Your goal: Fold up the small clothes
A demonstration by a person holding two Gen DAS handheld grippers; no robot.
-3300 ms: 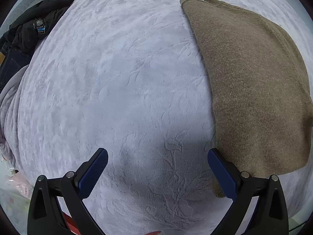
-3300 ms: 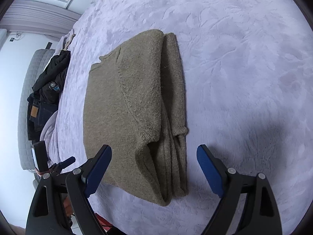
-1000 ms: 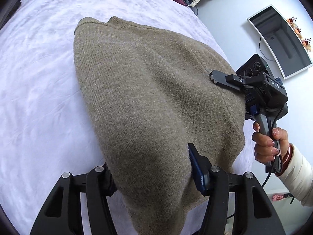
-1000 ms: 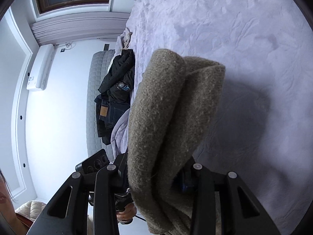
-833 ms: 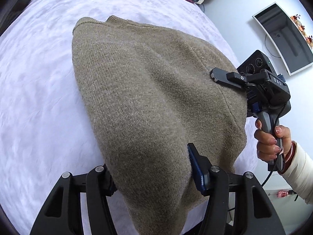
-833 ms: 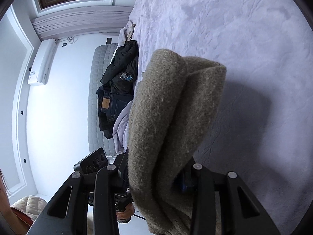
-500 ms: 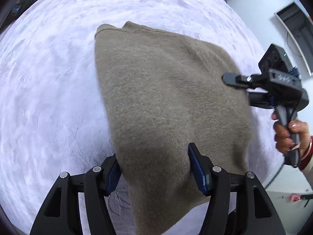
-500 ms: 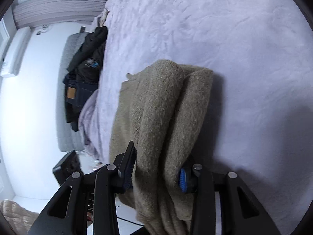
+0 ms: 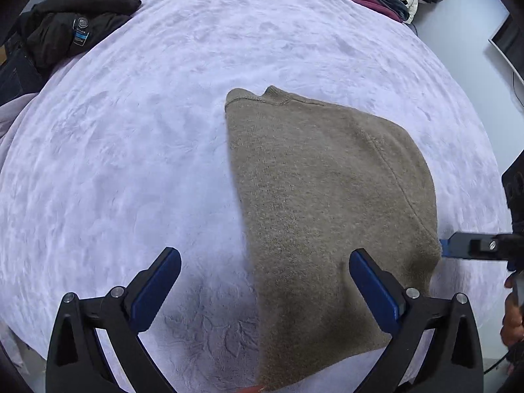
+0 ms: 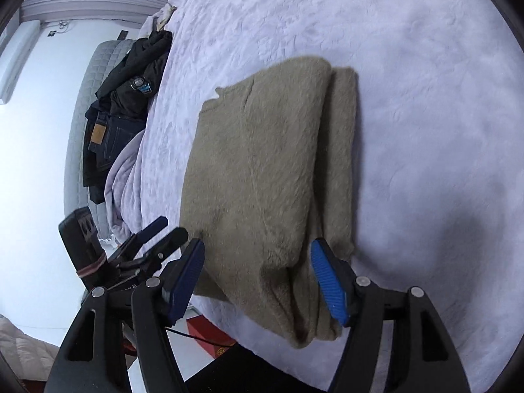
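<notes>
Folded olive sweater point(image 9: 327, 196) lies flat on bed point(image 9: 131, 163), near front edge. Left tool point(image 9: 262, 285) spread apart, empty; right tool point(image 10: 258, 278) likewise apart, straddling sweater's near hem. Step judged: final tidy. Press layered edges level, avoid dragging knit off edge.

Lilac bed point(image 9: 163, 163), folded sweater point(image 9: 321, 196), black jacket point(image 9: 75, 29)
</notes>
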